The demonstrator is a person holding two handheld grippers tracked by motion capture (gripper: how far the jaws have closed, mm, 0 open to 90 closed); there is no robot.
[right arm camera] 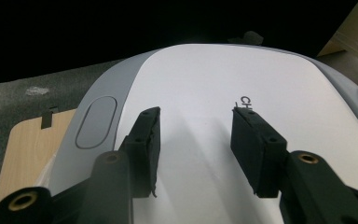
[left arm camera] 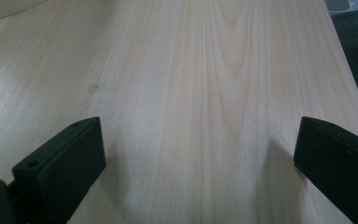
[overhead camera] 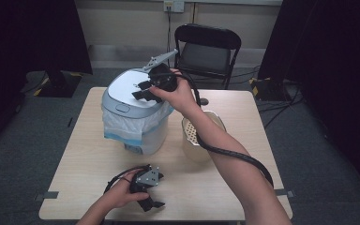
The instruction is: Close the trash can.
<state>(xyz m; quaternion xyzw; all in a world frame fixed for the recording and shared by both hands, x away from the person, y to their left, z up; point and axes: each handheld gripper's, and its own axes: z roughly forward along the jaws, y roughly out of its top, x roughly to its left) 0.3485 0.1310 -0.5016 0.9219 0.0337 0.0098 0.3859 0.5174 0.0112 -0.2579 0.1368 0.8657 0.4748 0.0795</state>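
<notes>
My right claw [overhead camera: 143, 91], jaws drawn in but gripping nothing, rested on the rice cooker's [overhead camera: 136, 115] smooth, probably slippery lid at the table's [overhead camera: 93, 159] far left, best worked by its release button [right arm camera: 95, 122].

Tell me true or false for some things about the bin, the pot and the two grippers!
1. The right gripper is over the bin's lid. True.
2. The bin has a bag hanging out under the lid. True.
3. The left gripper holds the pot. False: its jaws are open with nothing between them, above bare table.
4. The pot stands left of the bin. False: it stands to the right.
5. The lid is open. False: it is down.
</notes>
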